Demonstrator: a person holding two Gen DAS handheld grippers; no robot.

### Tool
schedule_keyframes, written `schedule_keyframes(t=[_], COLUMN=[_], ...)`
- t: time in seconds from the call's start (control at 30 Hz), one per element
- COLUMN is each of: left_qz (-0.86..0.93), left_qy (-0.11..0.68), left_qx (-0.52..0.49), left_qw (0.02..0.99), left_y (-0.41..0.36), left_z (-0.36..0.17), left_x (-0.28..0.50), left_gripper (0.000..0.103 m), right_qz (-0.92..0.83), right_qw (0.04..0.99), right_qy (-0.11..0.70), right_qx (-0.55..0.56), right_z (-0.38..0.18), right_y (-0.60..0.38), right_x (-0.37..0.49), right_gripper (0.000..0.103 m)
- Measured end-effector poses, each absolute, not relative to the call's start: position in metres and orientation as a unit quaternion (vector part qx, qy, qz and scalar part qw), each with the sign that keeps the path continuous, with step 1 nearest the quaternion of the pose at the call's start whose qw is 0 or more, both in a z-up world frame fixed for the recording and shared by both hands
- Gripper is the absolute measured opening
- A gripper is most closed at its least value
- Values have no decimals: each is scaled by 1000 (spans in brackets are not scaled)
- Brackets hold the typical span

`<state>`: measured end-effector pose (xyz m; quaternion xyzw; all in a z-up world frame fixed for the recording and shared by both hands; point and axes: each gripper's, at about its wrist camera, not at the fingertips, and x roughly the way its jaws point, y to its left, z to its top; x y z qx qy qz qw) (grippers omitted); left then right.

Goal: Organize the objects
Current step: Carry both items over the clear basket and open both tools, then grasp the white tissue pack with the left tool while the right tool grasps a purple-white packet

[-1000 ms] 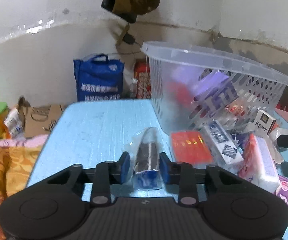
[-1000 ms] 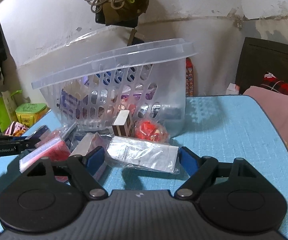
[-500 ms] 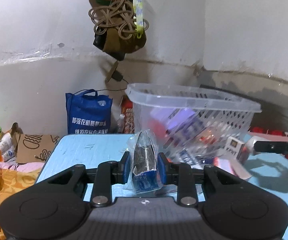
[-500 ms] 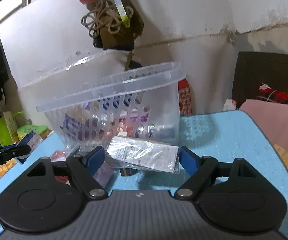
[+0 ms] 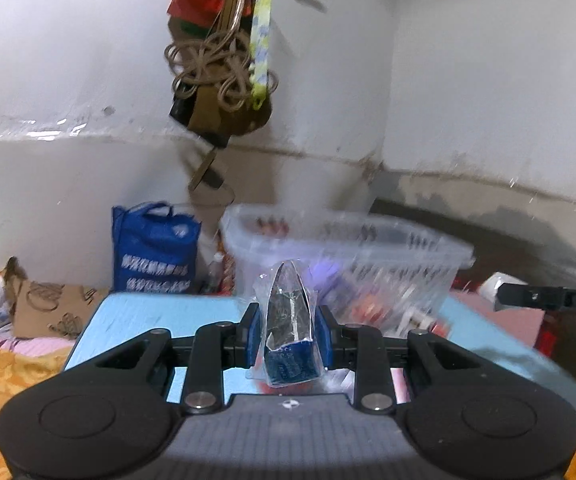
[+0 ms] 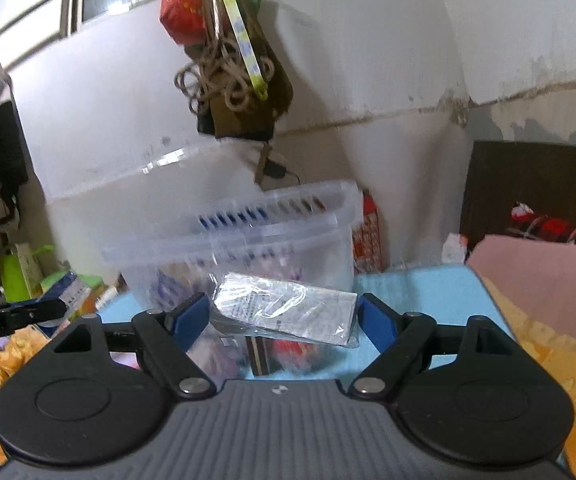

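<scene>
Your left tool [image 5: 288,334] is pinching a narrow clear-wrapped pack [image 5: 290,322], dark inside w/ a blue printed end toward the camera. It stands nearly upright between the blue pads [image 5: 252,336], both pressed on its sides, clear of the bench [image 5: 139,316].

Your right tool [image 6: 283,314] is spread wide but clamped on a flat clear packet [image 6: 288,308] w/ white printed paper inside. The packet lies crosswise, its left end against the left pad [image 6: 191,314] and its right end at the right pad; it tilts a bit down to the right, and it's off the bench.

The clear slotted basket [image 5: 348,264] sits on the light blue bench straight ahead of both tools, just beyond the held items, w/ assorted packs blurred inside and more small boxes at its foot. From the left cam it's front-right; from the right cam it's front-left.

Right tool's tip shows at the right edge of the left cam; left tool's tip at the left edge of the right cam.

Background: blue shopping bag [image 5: 153,248] behind the bench's far left corner, rope bundle [image 5: 223,76] hanging on the wall above, pink cushion [image 6: 544,276] on the right.
</scene>
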<state>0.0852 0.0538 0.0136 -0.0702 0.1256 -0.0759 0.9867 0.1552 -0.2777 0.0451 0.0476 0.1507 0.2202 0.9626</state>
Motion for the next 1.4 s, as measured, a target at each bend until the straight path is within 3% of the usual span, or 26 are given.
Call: schedule_keyframes(t=[0.2,0.4,0.43,0.5,0.63,0.87,1.17,1.4], left_qz=[-109,-122,-114,-114,-109,-127,-106,-126], left_qy=[92,122,124,150,175,150,178,163], left_qx=[-68,-83,-81,-82,-86,-69,-92,-108], left_qw=[987,981,982,979,975,978,974,973], left_y=[38,18,16,15,17,25,32,19], left_z=[81,108,106,97,75,65,-15,-34], left_x=[129,207,216,231,237,167,98,81], left_gripper=[33,35,44,74,74,74,73,73], right_qz=[229,223,218,204,207,224,235,259], right_qw=[969,969,970,972,970,965,954,950], right_qy=[90,103,106,109,121,140,180,168], right_qx=[-6,-19,-22,-34,-29,2,49,56], right_z=[106,124,121,114,103,91,1,-25], right_y=[-248,-220,-217,-212,-215,-241,-252,-234], right_x=[181,256,264,273,272,223,124,96], right_gripper=[84,84,86,103,103,103,103,99])
